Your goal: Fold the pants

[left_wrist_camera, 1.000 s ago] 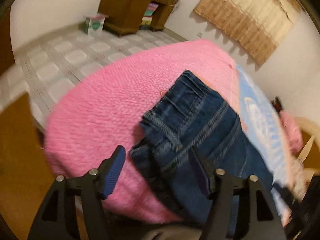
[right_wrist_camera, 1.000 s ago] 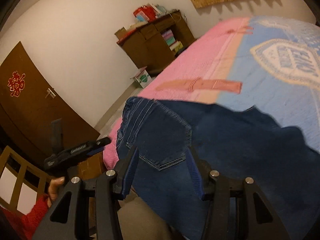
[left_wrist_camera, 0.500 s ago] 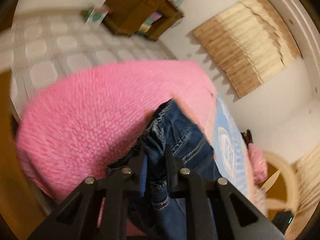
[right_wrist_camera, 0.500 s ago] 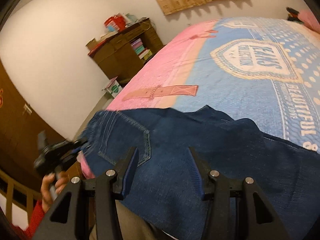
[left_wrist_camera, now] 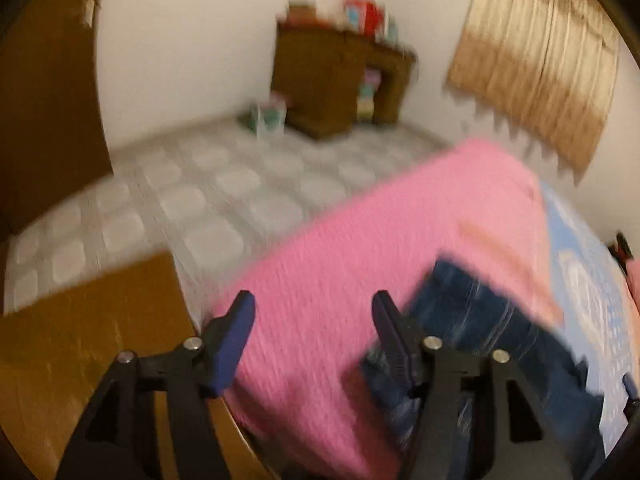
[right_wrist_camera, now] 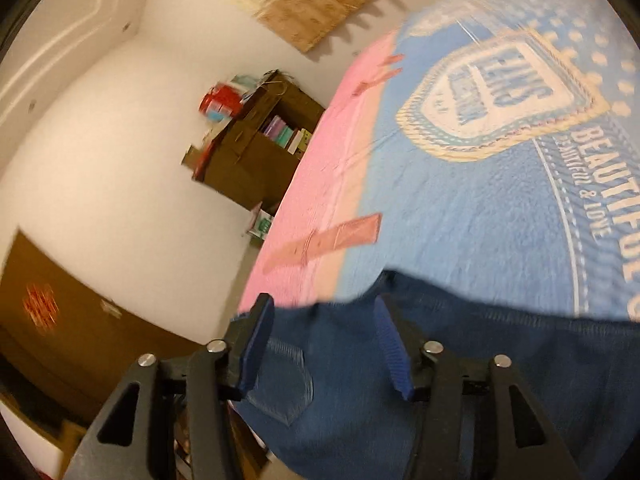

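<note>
Left wrist view: left gripper (left_wrist_camera: pixel 312 328) spread wide, empty, over pink bedspread (left_wrist_camera: pixel 340 280) | jeans (left_wrist_camera: pixel 480 320) at 4 o'clock | right gripper (right_wrist_camera: pixel 320 336) wide above jeans (right_wrist_camera: pixel 460 380) | advice: pinch waistband edge squarely, both layers.

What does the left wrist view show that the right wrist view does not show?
Only the left wrist view shows the tiled floor and the left gripper, jaws open over the pink side of the bed cover, holding nothing. Only the right wrist view shows the crest print on the blue part of the cover, and the right gripper, jaws open above the jeans. Both views share the jeans, the bed cover, the brown cabinet and the beige curtain. The left view is blurred.
</note>
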